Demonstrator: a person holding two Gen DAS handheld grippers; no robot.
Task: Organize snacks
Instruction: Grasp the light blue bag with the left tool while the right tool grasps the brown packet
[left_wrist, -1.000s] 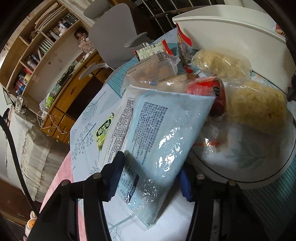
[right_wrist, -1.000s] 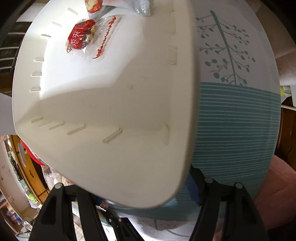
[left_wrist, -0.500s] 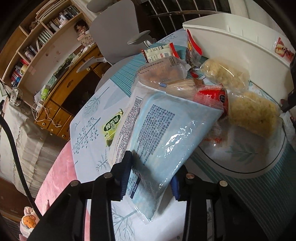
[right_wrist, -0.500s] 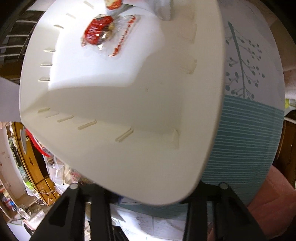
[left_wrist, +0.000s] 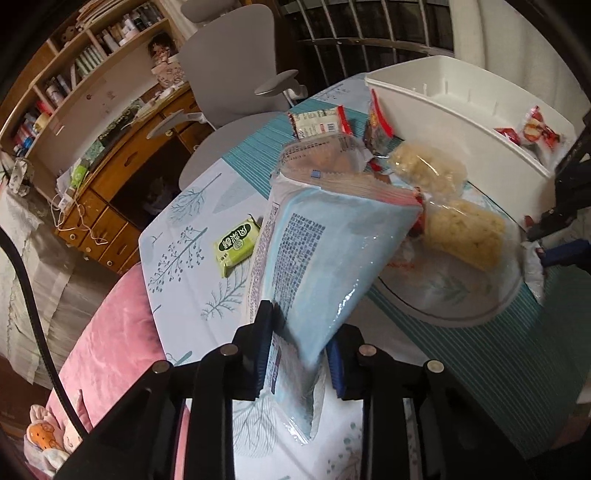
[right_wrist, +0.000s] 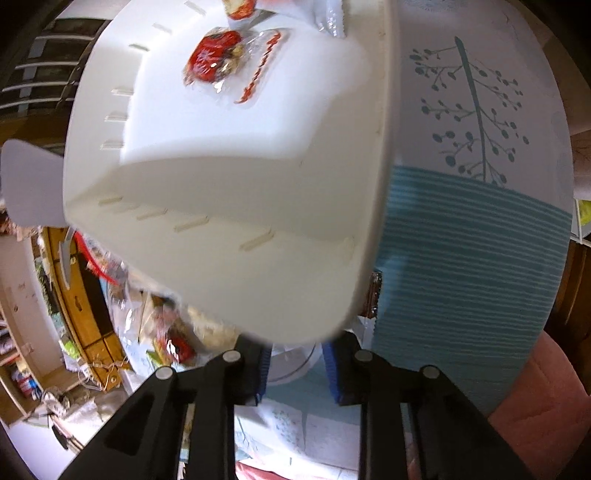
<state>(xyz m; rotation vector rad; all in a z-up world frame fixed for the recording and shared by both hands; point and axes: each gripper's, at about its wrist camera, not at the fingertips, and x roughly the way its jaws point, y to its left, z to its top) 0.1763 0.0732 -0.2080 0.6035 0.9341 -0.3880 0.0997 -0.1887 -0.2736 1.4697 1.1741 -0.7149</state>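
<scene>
In the left wrist view we see our left tool (left_wrist: 301, 350) closed on the near end of a large pale blue snack bag (left_wrist: 325, 258), its blue pads pressing the plastic from both sides. The bag slants up and away from the worktop (left_wrist: 184, 266), and its far end leans over a clear pack of biscuits (left_wrist: 325, 155). Just right of the bag lie two clear bags of yellow puffed snacks (left_wrist: 463, 230), one behind the other, on a glass turntable (left_wrist: 461, 310). A small green packet (left_wrist: 236, 245) lies flat on the tree-print cloth to the left of the blue bag, apart from it. Behind the pile sit a white and red packet (left_wrist: 319, 123) and a red upright packet (left_wrist: 376, 127), which stands against the outer wall of a white bin (left_wrist: 461, 122). Inside the bin we see red wrapped sweets (left_wrist: 535, 131) near its right end.

In the right wrist view our right tool (right_wrist: 295, 365) sits under the near rounded corner of the white bin (right_wrist: 258, 221), its fingers only a narrow gap apart; we cannot tell whether they grip anything, as the bin's edge hides the tips. A red sweet wrapper (right_wrist: 218, 61) lies on the bin's floor at the far end. The striped and tree-print cloth (right_wrist: 472, 240) spreads to the right of the bin.
</scene>
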